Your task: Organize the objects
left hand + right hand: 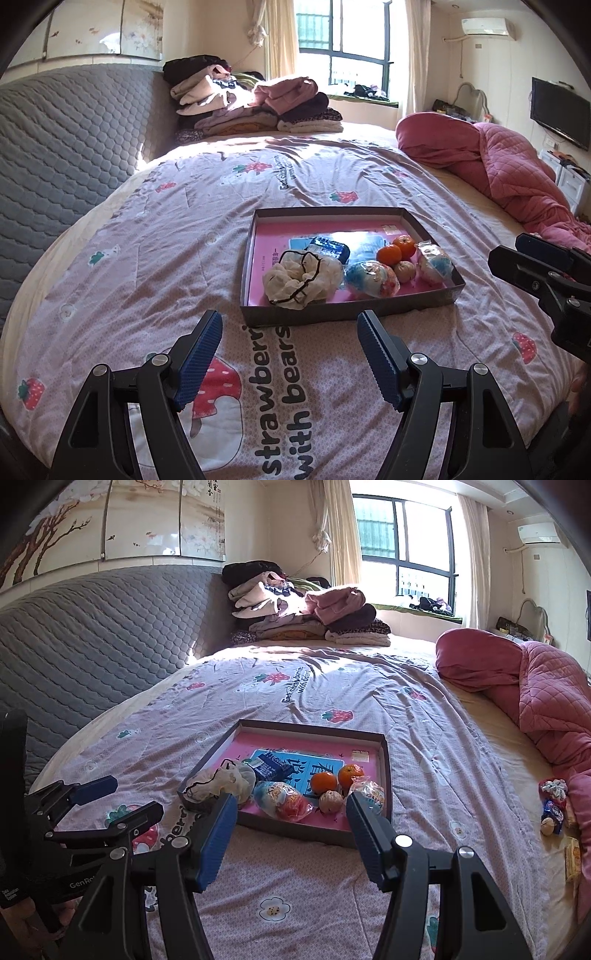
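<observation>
A shallow grey box with a pink floor [255,254] [384,775] lies on the bed. It holds a cream cloth with a black cord [301,277] [218,781], a dark blue packet [330,249] [271,768], two wrapped toy eggs [371,278] [282,799], two oranges [389,254] [324,781] and a pale nut [404,270] [330,801]. My left gripper [290,325] [122,794] is open and empty before the box's near wall. My right gripper [291,805] [517,247] is open and empty just short of the box.
Loose snacks and small items [554,808] lie at the bed's right edge beside a pink quilt [546,686] [498,166]. Folded clothes [255,103] [306,605] are stacked at the far side. A grey padded headboard [66,129] runs along the left.
</observation>
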Available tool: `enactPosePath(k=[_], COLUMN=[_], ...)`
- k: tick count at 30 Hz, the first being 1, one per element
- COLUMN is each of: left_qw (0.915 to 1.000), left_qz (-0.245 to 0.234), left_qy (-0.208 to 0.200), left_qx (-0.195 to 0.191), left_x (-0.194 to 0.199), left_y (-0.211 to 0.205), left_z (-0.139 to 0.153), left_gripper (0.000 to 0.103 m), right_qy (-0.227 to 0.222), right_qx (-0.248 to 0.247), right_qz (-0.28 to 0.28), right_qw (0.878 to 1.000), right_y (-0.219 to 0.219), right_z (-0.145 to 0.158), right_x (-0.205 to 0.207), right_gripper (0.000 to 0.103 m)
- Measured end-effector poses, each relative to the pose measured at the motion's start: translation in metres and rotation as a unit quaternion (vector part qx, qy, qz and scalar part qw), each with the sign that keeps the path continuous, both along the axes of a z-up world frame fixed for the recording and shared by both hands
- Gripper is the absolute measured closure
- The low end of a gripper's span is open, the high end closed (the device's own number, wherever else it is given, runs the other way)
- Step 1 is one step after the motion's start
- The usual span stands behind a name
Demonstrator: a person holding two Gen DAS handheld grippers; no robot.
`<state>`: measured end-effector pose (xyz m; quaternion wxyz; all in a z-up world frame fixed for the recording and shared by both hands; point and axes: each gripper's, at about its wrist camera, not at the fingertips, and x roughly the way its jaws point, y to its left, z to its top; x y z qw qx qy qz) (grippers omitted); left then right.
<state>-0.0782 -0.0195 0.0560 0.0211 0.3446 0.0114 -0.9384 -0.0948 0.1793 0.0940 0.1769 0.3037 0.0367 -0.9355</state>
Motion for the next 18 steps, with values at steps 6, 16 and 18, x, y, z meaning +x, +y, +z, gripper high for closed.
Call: enactPosePath(k=[6,16,18], left_qw=[1.0000,1.0000,1.0000], left_qz=[0.001,-0.002,-0.002], left_qy=[-0.003,-0.008,-0.008], left_qx=[-0.001,0.005,0.006], left_x=[0.001,0.002,0.001], left_y=[0.001,0.001,0.001], left_z=[-0.008,-0.023,-0.025], left_gripper=[0.026,0.026,0.026], right_qy=[0.005,-0.002,0.002], right_qx=[-0.011,-0.002,0.002], right_qz=[-0.004,-0.015,-0.017], right_qw=[1.000,1.000,1.000], right_y=[0.004,0.003,0.003], right_z=[-0.010,-0.034,-0.037], right_x=[0.002,0.002,0.002], right_gripper=[0.042,0.042,0.042])
